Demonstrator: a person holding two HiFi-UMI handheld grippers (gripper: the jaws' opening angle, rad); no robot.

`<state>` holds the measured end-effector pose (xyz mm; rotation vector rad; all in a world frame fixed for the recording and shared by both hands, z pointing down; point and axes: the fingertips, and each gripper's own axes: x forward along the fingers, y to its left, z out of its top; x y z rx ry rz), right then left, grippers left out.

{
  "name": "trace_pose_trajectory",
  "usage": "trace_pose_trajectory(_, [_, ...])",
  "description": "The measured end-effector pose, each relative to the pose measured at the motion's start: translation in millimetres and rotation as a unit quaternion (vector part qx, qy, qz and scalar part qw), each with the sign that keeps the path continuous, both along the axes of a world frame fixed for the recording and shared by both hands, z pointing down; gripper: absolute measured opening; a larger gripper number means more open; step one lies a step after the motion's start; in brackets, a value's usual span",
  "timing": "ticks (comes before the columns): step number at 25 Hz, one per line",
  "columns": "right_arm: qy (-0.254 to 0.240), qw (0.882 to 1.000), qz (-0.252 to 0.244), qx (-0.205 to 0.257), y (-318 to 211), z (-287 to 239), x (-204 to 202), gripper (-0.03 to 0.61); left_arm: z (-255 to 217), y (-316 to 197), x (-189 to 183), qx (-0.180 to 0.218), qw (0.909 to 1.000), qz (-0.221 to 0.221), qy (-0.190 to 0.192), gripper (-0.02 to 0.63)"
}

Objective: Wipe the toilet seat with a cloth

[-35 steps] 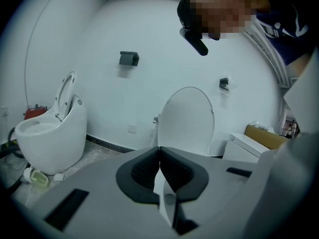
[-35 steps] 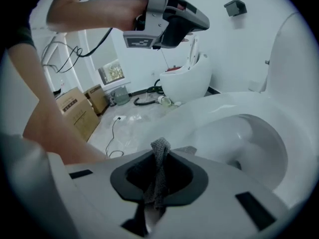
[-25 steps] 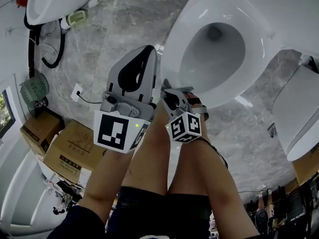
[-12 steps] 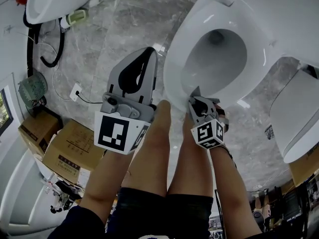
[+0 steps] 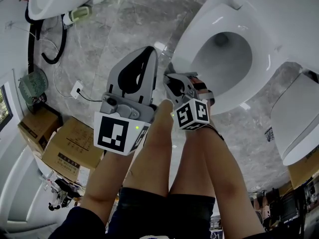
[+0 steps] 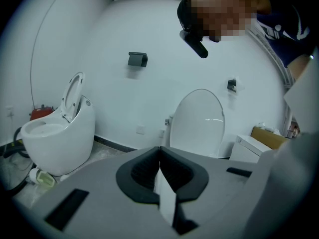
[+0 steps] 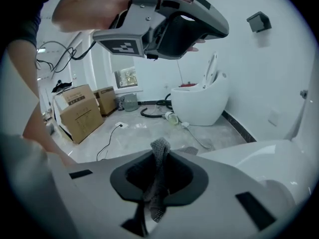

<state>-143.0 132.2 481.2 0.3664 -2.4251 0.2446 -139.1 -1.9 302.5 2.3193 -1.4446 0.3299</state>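
The grey woven cloth (image 7: 158, 180) is mostly hidden. The right gripper view shows only a narrow strip of it clamped between the closed jaws of the right claw (image 7: 160, 151), poking up past the tips. In the head view the right claw (image 5: 172, 79) covers the cloth. This claw sits just beside the near-left outer edge of the white oval toilet seat (image 5: 188, 46); whether the cloth touches the seat cannot be told. The seat's far part is cut off at the frame's top. The left claw (image 5: 148, 51) is held apart over the grey marble floor (image 5: 119, 29), and its jaws (image 6: 159, 149) are together with nothing between them. The bowl inside the seat shows only a dark drain hole (image 5: 221, 40). The brown cardboard boxes (image 5: 70, 148) at left are closed, so their contents are unseen.
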Motion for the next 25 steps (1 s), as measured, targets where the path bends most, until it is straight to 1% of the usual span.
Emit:
trace_pose_trajectory(2, [-0.005,1.0,-0.03,0.001,4.7,-0.1,-2.6,0.064,-0.3,0.9,-2.2,0.0,1.0,-0.001,0.001,0.02])
trace_pose_trajectory(4, [-0.007,0.996,-0.091,0.001,25.0,-0.8,-1.1,0.064,-1.7,1.2,-5.0,0.001,1.0,-0.002,0.002,0.02])
trace_pose_trajectory(5, [-0.008,0.992,-0.129,-0.001,39.6,-1.4,1.1,0.064,-2.6,1.3,-6.7,0.001,1.0,-0.003,0.003,0.02])
trace_pose_trajectory(7, [-0.012,0.979,-0.202,-0.011,71.7,-2.4,8.6,0.064,-3.3,1.2,-10.3,0.002,1.0,-0.004,0.002,0.02])
trace_pose_trajectory(10, [-0.012,0.958,-0.285,-0.019,109.4,-1.2,23.3,0.064,-1.2,0.4,-16.4,0.001,0.9999,-0.011,0.002,0.02])
trace_pose_trajectory(12, [-0.013,0.946,-0.324,-0.013,120.9,0.2,28.6,0.064,0.6,1.5,-21.2,-0.001,0.9999,-0.014,0.001,0.02])
trace_pose_trajectory(13, [-0.014,0.941,-0.337,-0.006,121.7,0.1,29.3,0.064,1.0,2.6,-23.4,-0.002,0.9999,-0.016,0.0,0.02])
trace_pose_trajectory(14, [-0.015,0.939,-0.343,0.002,118.1,-0.3,29.0,0.063,0.9,3.7,-25.4,-0.002,0.9999,-0.017,0.0,0.02])
trace_pose_trajectory(15, [-0.014,0.941,-0.337,0.012,108.5,-0.3,28.1,0.063,0.7,4.5,-27.1,-0.002,0.9998,-0.019,-0.001,0.02])
trace_pose_trajectory(16, [-0.014,0.949,-0.315,0.02,92.1,0.4,27.6,0.064,0.4,4.9,-28.6,-0.002,0.9998,-0.02,-0.001,0.02])
trace_pose_trajectory(17, [-0.013,0.96,-0.28,0.026,69.2,2.1,28.3,0.063,0.6,5.4,-30.0,-0.001,0.9998,-0.022,-0.002,0.02])
trace_pose_trajectory(19, [-0.012,0.982,-0.188,0.032,13.1,5.5,34.0,0.063,2.0,6.9,-32.2,-0.002,0.9997,-0.025,-0.003,0.02])
trace_pose_trajectory(20, [-0.012,0.988,-0.147,0.036,-14.0,6.2,37.6,0.063,3.0,7.6,-33.0,-0.002,0.9996,-0.027,-0.004,0.02])
trace_pose_trajectory(22, [-0.01,0.995,-0.094,0.044,-56.7,6.0,43.7,0.063,5.0,7.7,-33.8,-0.004,0.9995,-0.031,-0.003,0.02])
trace_pose_trajectory(25, [-0.018,0.997,-0.052,0.044,-87.1,4.6,46.5,0.063,7.4,6.7,-30.5,-0.006,0.9995,-0.032,0.0,0.02])
